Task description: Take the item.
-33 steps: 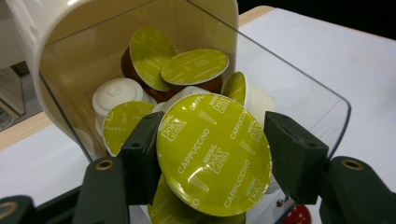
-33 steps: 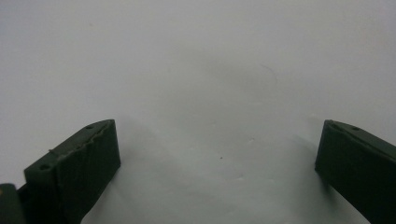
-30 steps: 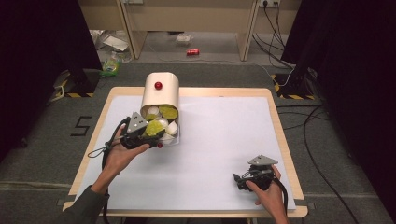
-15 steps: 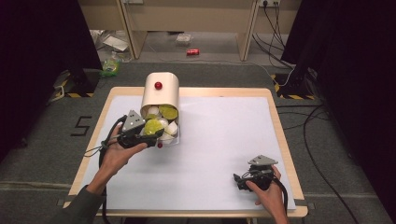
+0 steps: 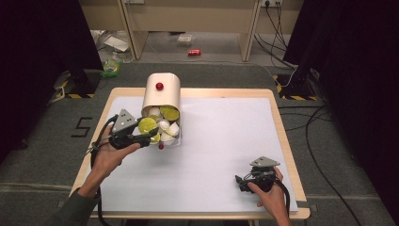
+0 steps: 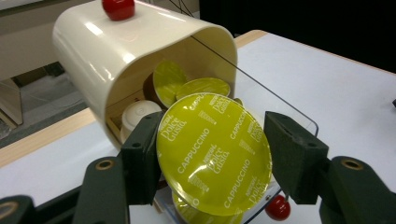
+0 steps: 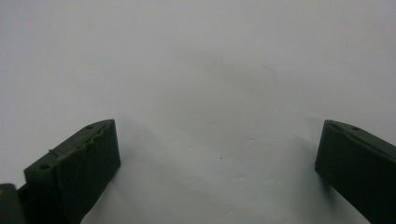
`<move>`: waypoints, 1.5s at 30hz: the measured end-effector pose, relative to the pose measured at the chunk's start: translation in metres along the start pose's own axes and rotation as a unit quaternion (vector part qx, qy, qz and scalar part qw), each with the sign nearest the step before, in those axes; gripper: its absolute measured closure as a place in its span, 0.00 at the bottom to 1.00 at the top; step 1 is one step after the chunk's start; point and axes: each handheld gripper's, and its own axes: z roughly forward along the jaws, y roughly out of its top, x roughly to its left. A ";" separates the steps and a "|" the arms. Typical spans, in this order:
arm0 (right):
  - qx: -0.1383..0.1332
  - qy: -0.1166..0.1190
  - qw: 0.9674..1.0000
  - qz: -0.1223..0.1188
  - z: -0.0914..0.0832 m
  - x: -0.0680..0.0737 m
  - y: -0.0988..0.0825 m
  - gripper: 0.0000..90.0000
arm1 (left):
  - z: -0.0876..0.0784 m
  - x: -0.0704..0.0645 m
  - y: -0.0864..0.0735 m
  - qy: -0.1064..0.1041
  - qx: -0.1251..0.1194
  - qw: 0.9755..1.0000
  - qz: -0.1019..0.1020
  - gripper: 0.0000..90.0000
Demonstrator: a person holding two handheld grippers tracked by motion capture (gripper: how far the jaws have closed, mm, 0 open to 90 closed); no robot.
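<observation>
Capsule in hand: one round coffee capsule with a yellow-green foil lid printed "Cappuccino" [image 6: 214, 154], pinched at its rim between the two black jaws of the left gripper [image 5: 151, 133], foil facing the camera in the left gripper view.
Capsule location: just in front of the container's mouth, at about 9 o'clock from the table's centre in the high view.
Container: one cream plastic box with rounded corners [image 5: 162, 92], tipped on its side at roughly 11 o'clock on the table, mouth facing the person.
Red knobs: two; one red ball [image 5: 159, 86] on the box's upper wall, one [image 6: 278, 207] on the clear lid lying below the capsule.
Capsules inside: at least two more yellow-green lids [image 6: 169, 81] and several white cups [image 6: 140, 113]; the exact count cannot be told.
Left gripper: clenched on the capsule.
Right gripper [image 5: 243, 181]: one, at about 5 o'clock, jaws spread wide over bare white table cover [image 7: 205, 70], grasping nothing.
</observation>
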 end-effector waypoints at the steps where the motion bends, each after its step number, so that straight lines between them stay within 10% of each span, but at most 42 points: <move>1: 0.000 0.000 1.000 0.000 0.000 0.000 0.000 0.00 | -0.001 0.001 0.000 0.001 0.000 1.000 0.000 0.45; 45: 0.001 0.000 1.000 0.001 0.000 0.000 0.000 0.00 | -0.029 0.045 -0.076 0.045 -0.017 0.995 -0.090 0.44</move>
